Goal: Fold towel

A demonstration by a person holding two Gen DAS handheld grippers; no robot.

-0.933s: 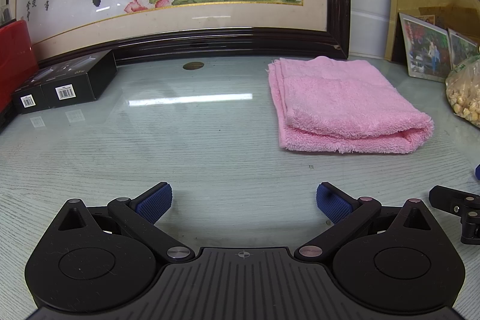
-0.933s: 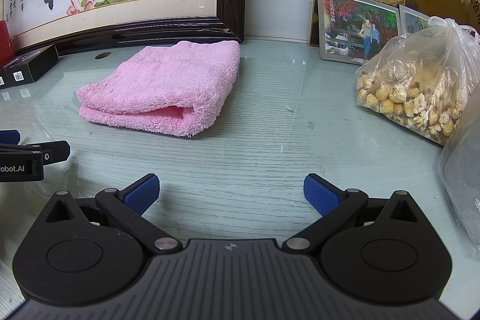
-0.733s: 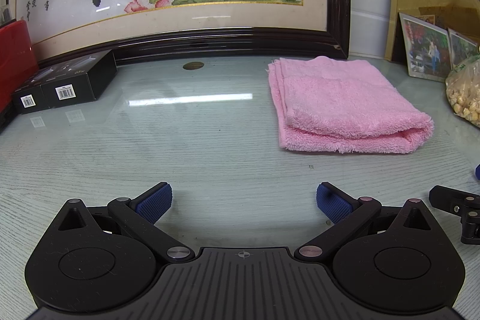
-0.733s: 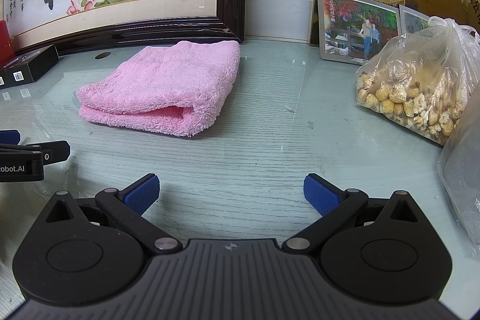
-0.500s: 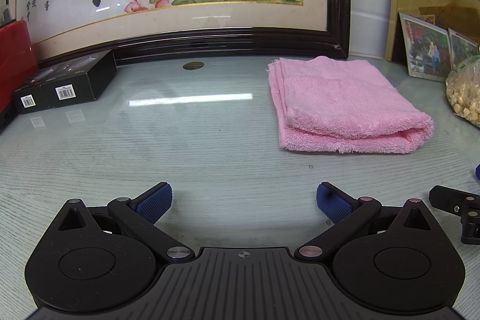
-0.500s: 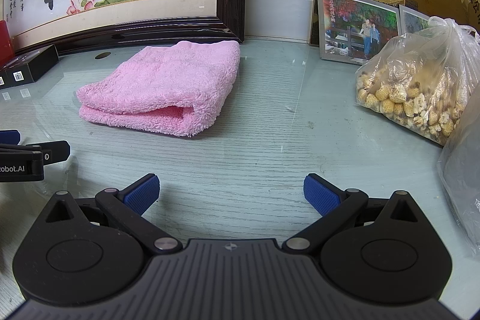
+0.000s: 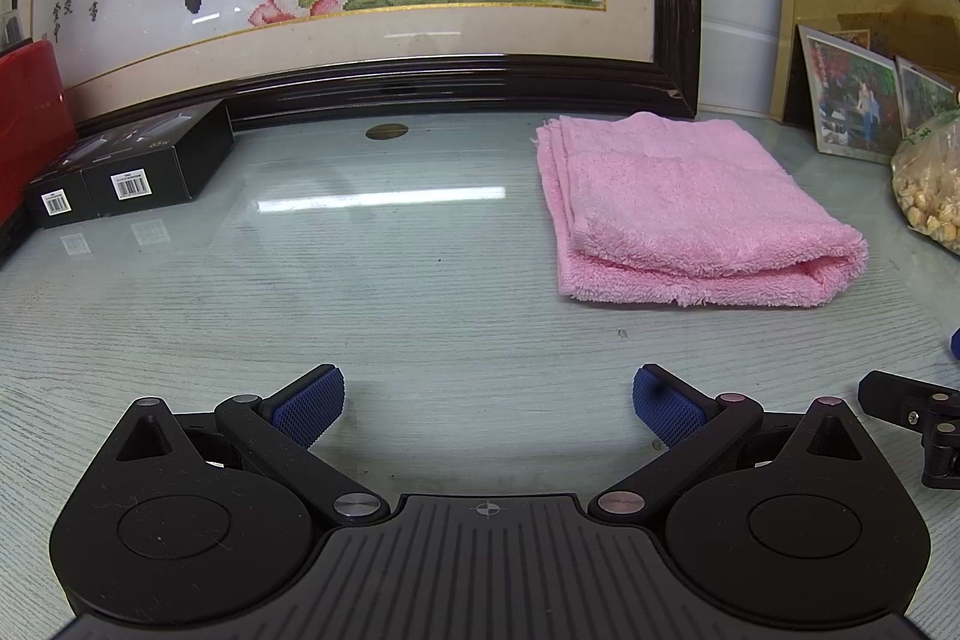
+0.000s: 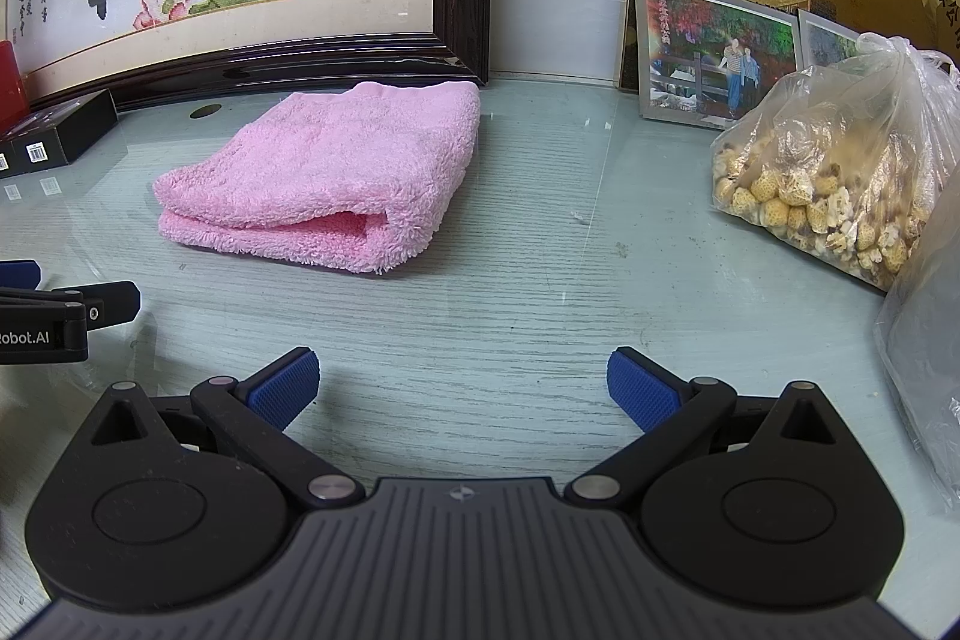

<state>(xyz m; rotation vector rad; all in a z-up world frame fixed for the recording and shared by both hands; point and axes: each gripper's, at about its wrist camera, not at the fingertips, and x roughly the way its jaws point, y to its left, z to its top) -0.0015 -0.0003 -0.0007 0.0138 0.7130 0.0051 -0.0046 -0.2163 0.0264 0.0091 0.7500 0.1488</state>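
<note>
So here's where I'm at: the pink towel (image 7: pixel 690 208) is lying on the glass-topped tabletop (image 7: pixel 372 292), already doubled over into a thick rectangle. From the left camera it's up at about 1 o'clock, from the right camera more like 11 o'clock, so it sits between the two views and well ahead of both tools. The left hand-held gripper (image 7: pixel 487 403) has its jaws spread wide with nothing in them, and the right hand-held gripper (image 8: pixel 462 388) is the same, wide apart and empty, both low over the tabletop and not touching the towel.

Handling-wise, I'd guess it's light, floppy and pretty grippy. It's fluffy terry, with a plump rounded fold facing me and the loose layered edges stacked along the left side in the left view. Those stacked edges are thin and would be easy to pinch, but I reckon you'd pick up one layer and peel it open. The fat rolled fold is squishy, so the blue ribbed pads (image 8: pixel 282 388) should bite fine there. If another fold is wanted, I'd take the two near corners, one per tool, and all layers at once.

The glass looks slick and shiny, so the whole bundle may slide if nudged. A crinkly plastic bag of snacks (image 8: pixel 822 178) sits at 2 o'clock in the right view, near enough to mind.
</note>
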